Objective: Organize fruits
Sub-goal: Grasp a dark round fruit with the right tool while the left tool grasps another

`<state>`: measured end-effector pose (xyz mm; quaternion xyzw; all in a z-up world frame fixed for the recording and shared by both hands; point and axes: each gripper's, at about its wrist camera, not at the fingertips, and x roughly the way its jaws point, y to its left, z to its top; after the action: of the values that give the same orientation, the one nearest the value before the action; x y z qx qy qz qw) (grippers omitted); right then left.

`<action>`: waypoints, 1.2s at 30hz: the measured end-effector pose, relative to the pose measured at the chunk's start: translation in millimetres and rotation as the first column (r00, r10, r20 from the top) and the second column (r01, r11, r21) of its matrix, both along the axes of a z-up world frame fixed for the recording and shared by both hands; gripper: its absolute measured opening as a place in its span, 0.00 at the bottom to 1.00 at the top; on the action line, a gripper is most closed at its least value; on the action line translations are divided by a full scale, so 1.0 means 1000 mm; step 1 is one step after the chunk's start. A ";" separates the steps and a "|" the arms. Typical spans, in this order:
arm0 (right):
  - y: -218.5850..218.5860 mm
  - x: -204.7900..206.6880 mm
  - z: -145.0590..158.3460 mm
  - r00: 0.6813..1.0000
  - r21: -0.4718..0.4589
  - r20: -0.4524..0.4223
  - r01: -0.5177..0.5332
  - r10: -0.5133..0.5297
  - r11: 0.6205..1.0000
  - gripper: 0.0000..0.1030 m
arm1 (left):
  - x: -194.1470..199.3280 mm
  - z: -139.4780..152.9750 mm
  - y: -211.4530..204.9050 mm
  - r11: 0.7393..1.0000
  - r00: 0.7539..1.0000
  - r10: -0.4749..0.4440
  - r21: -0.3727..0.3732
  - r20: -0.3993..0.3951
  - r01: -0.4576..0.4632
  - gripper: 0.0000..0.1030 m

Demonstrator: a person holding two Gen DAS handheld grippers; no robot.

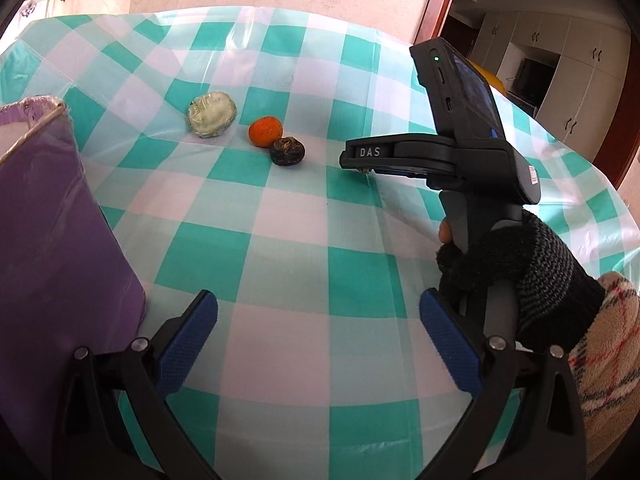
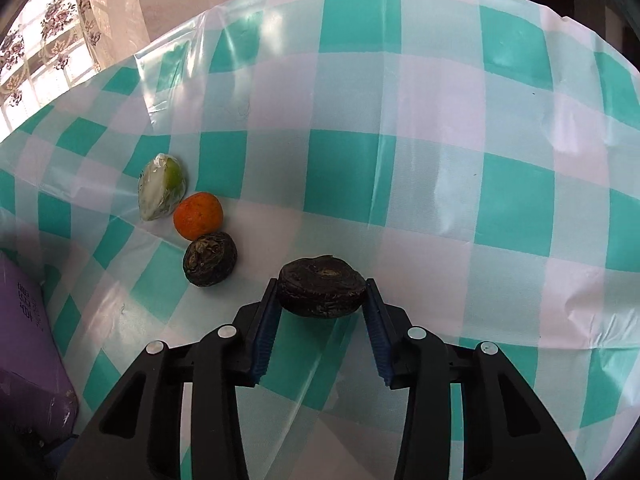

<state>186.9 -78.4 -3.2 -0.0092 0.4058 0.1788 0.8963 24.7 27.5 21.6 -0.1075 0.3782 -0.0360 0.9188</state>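
**Open cloth ahead, box on the left**

The checked cloth (image 1: pixel 288 248) lies bare across the middle and far side, so a gripper can pass there. The purple box (image 1: pixel 60 220) walls off the left. A wrapped fruit (image 1: pixel 212 114), an orange (image 1: pixel 265 131) and a dark fruit (image 1: pixel 287 151) sit close together in a row mid-table, blocking that strip.

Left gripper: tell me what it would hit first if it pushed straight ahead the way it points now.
Probably nothing but the checked tablecloth: the left gripper stands open over bare cloth. The purple box lies to its left, the small dark fruit and orange further off; depth is uncertain.
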 end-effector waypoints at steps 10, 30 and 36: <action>-0.092 -0.048 -0.001 0.986 0.075 0.005 0.164 -0.165 0.984 0.40 | 0.006 -0.006 -0.003 1.000 0.997 -0.002 0.007 -0.075 0.002 0.98; -0.133 -0.063 -0.006 0.981 0.228 -0.035 0.194 -0.191 0.954 0.40 | 0.168 -0.008 0.020 0.950 0.942 0.309 0.084 -0.131 -0.300 0.98; -0.134 -0.064 -0.006 0.983 0.234 -0.030 0.182 -0.180 0.955 0.40 | 0.196 -0.012 0.026 0.945 0.933 0.322 0.119 -0.163 -0.305 0.82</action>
<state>122.9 -212.1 -9.0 0.1354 0.3845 0.1430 0.9019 220.7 53.4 10.0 -0.1269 0.4389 0.1385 0.8787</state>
